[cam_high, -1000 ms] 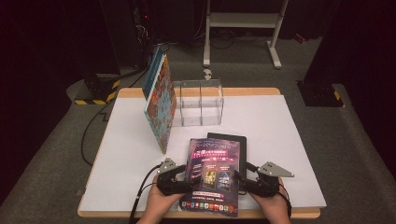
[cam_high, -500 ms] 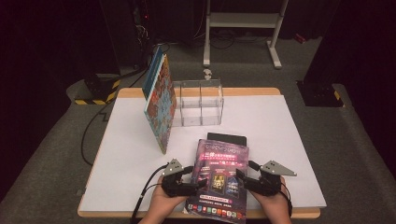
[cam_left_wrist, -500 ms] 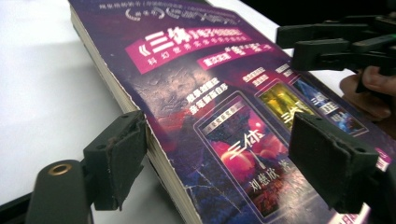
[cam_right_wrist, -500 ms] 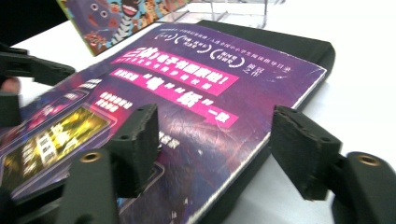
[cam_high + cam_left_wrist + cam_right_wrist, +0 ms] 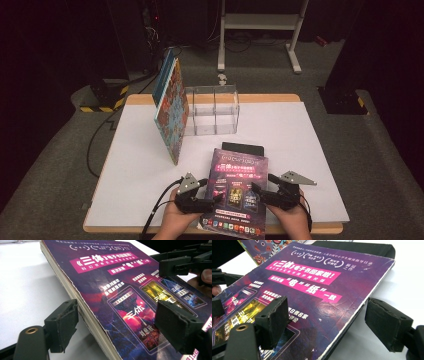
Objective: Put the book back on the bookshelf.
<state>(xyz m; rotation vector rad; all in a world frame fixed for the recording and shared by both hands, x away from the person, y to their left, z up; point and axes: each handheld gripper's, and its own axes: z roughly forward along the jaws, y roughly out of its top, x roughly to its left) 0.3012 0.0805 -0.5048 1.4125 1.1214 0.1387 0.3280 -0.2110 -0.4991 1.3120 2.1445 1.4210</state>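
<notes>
A purple paperback point(image 5: 237, 185) lies askew near the table's front edge, its far end on a flat black book point(image 5: 242, 148). My left gripper point(image 5: 215, 199) straddles its left edge. In the left gripper view one pad touches the page edge of the paperback point(image 5: 120, 290) and the other stands over the cover, with the left gripper point(image 5: 117, 315) standing wide. My right gripper point(image 5: 257, 192) straddles the right edge. Its jaws have just been opening. In the right gripper view one pad of this gripper point(image 5: 327, 312) hangs over the cover point(image 5: 319, 290) and the other stands apart from the edge.
Two colourful picture books point(image 5: 170, 112) lean upright against a clear acrylic box point(image 5: 212, 110) at the back of the white table point(image 5: 310, 145). The front edge runs just below both hands. Dark floor, cables and a metal stand lie beyond.
The purple paperback has slid a little right and toward the front edge and turned askew. The left gripper has followed it to the right. The right hand has stayed put.
</notes>
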